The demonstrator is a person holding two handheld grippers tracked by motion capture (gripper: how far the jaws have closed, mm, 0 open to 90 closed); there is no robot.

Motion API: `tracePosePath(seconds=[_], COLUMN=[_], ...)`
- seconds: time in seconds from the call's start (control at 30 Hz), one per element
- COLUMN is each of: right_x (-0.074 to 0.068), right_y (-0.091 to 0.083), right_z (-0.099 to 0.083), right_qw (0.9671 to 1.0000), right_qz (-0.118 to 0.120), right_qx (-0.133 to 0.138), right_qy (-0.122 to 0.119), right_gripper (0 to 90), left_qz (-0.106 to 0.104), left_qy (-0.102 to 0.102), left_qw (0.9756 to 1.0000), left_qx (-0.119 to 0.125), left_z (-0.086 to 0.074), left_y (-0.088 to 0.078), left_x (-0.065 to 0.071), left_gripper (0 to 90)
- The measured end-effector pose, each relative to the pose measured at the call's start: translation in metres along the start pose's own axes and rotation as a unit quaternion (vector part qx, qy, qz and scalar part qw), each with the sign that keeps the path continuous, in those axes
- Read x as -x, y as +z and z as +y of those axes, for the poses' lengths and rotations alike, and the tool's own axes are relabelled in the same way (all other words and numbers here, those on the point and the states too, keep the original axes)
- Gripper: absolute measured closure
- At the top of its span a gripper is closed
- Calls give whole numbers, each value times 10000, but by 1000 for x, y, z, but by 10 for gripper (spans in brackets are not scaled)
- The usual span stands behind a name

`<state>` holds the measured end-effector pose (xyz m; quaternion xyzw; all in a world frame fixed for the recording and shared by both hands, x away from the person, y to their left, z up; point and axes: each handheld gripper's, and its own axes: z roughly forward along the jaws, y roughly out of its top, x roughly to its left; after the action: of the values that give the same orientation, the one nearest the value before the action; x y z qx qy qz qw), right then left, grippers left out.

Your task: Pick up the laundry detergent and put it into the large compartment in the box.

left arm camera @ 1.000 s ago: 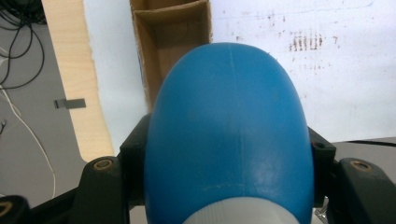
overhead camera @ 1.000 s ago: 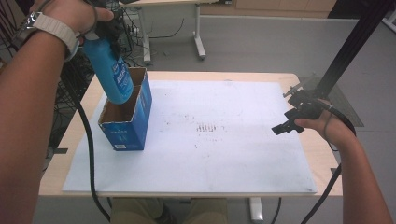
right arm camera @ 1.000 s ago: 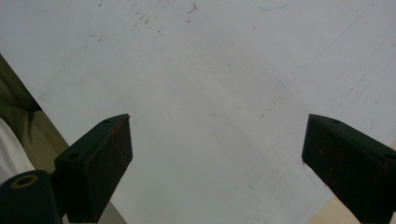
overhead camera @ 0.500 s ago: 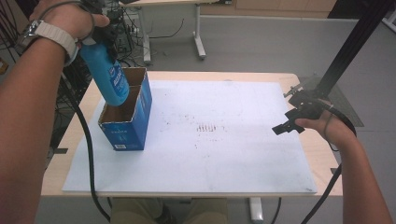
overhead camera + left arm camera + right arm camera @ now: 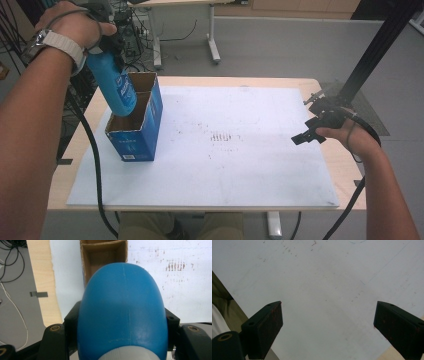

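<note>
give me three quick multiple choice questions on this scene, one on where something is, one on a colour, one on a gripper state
1. Where is the blue bottle?
A. lying on the white board
B. held above the open carton, at the table's left
C. standing beside the right gripper

2. What colour is the outside of the carton?
A. blue
B. red
C. green

3. How does the right gripper stand?
A. shut on the bottle
B. shut on nothing
C. open, jaws wide apart over the white board

Answers:
1. B, the left gripper grips the bottle, whose lower end hangs over the carton's open top in the high view.
2. A, its outer walls are blue with a bare brown cardboard inside.
3. C, the right gripper view shows both black jaws far apart with just the white board between them.
</note>
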<state>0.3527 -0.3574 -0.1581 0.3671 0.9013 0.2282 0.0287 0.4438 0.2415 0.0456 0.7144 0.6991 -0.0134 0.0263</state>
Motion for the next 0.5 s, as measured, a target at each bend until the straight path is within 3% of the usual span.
tracePosePath(seconds=[0.5], right_x=[2], right_y=[5], right_z=[3], right_qw=[10000], right_qz=[40], right_qx=[-11], right_qy=[-12], right_gripper=[84], left_qz=[4], left_qy=[-32], left_qw=[10000], left_qx=[8], left_z=[6], left_y=[19], left_x=[-5], left_gripper=[384])
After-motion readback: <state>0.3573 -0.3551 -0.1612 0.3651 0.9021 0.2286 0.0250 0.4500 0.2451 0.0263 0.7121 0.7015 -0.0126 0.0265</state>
